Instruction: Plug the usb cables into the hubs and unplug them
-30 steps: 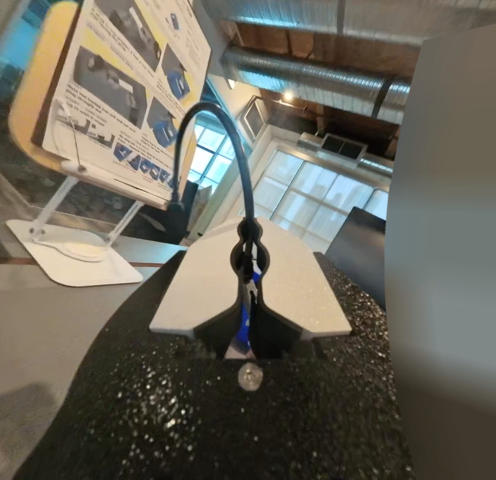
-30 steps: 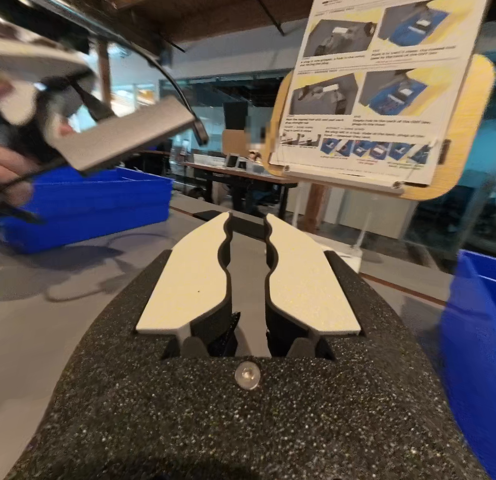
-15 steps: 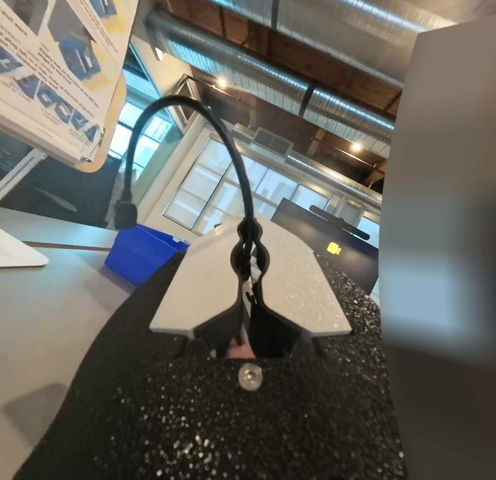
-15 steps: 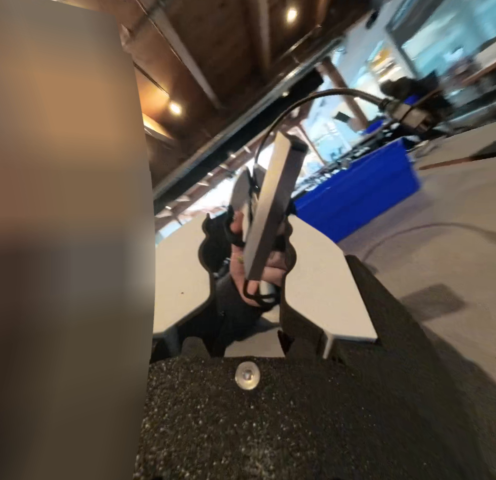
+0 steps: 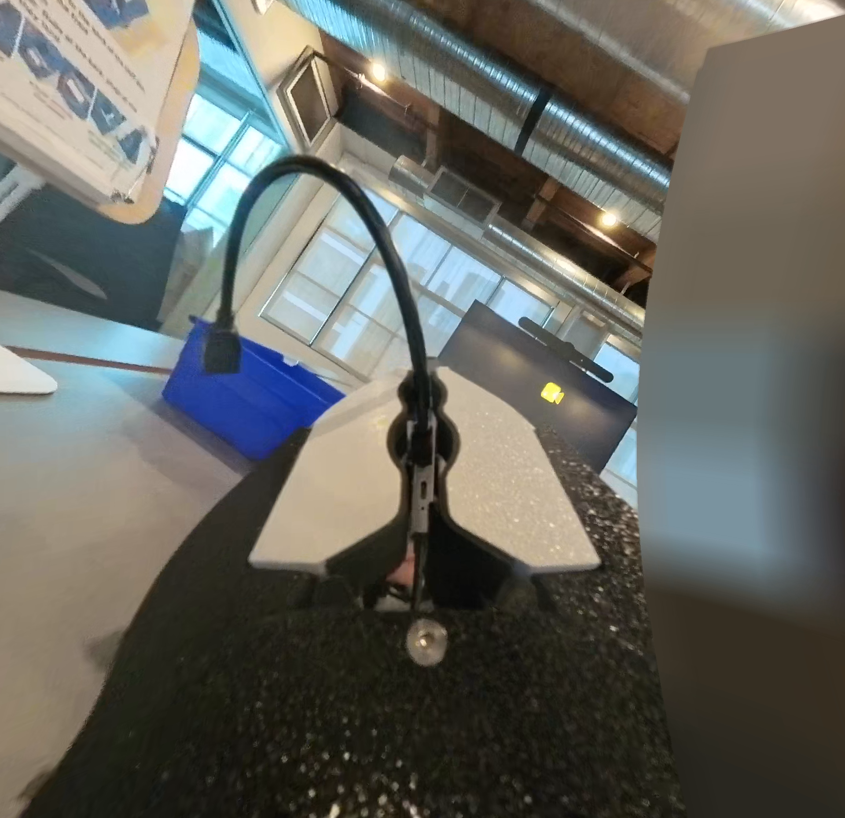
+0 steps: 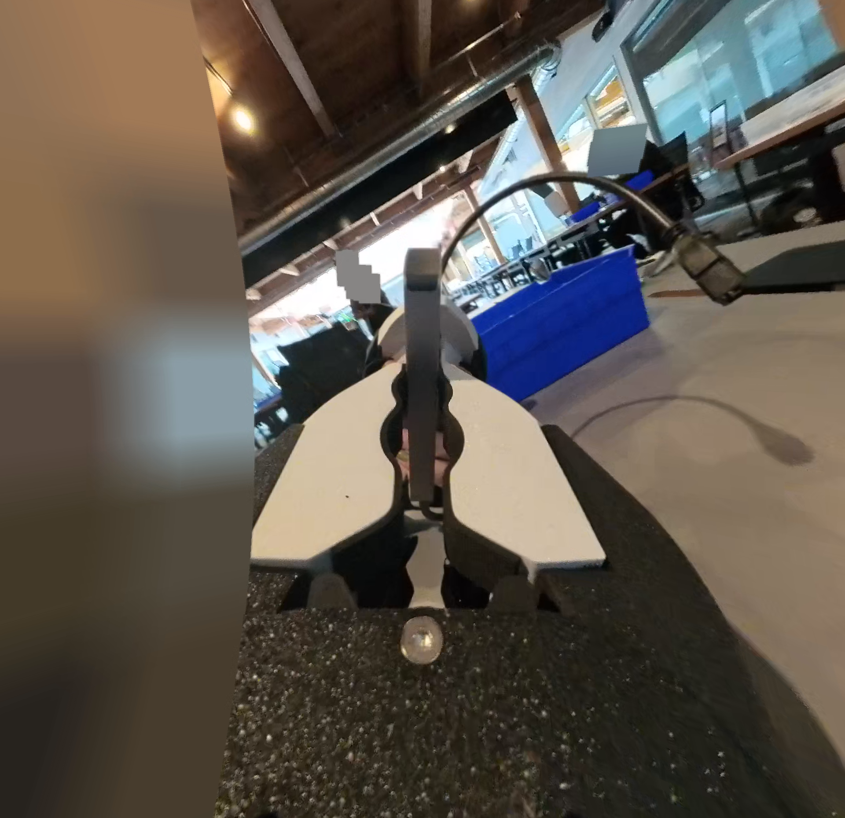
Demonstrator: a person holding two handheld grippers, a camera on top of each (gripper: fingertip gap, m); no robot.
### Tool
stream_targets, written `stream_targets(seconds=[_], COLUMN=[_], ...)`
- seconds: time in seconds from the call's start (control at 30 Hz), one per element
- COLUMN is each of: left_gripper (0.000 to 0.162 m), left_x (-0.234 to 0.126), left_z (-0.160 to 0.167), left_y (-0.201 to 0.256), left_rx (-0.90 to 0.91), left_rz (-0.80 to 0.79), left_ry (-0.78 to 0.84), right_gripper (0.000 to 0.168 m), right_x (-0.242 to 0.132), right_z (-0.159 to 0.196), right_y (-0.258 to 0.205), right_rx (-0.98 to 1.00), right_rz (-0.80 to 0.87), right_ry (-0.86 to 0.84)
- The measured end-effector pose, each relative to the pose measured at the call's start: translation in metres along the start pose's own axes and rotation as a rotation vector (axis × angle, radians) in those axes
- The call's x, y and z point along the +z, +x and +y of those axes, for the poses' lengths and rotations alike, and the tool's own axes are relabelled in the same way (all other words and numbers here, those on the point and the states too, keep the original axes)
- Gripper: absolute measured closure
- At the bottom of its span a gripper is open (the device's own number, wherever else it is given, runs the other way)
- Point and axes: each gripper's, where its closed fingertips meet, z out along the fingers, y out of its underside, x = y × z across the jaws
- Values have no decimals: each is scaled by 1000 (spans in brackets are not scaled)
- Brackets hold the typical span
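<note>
Grey slim aluminium USB hub (image 6: pixel 423 398) stands edge-on, clenched by both my left hand-held gripper (image 5: pixel 423 435) and right hand-held gripper (image 6: pixel 420 430); its black cable (image 5: pixel 320 211) arcs toward ten o'clock, plug (image 5: pixel 221 355) dangling above the grey bench (image 5: pixel 91 476).

Grey hub (image 6: pixel 421 384), black cable (image 5: pixel 352 229), blue bin (image 5: pixel 247 407), speckled black tool body (image 5: pixel 366 704)

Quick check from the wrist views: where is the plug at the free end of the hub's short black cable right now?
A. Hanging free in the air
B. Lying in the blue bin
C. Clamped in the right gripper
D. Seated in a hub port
A: the plug dangles off the arched black cable, touching nothing, in front of the blue bin.
</note>
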Motion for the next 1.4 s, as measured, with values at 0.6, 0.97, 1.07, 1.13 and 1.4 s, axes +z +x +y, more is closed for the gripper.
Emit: stream_targets(seconds=[0.6, 0.97, 1.07, 1.13, 1.4], left_gripper=[154, 153, 153, 154, 154], left_x=[5, 9, 3, -20, -6], left_z=[46, 43, 21, -29, 16], left_y=[11, 28, 36, 30, 20], left_rx=[192, 200, 162, 165, 372], left_rz=[50, 127, 173, 124, -44], left_ry=[-340, -313, -215, -54, -341], right_gripper=[156, 156, 156, 156, 156], right_x=[1, 6, -1, -26, -18], right_z=[6, 13, 4, -28, -32], right_y=[-11, -26, -29, -23, -43], right_rx=[-151, -252, -280, -297, -429], right_rz=[-25, -53, -51, 11, 41], right_ry=[-31, -142, -130, -32, -82])
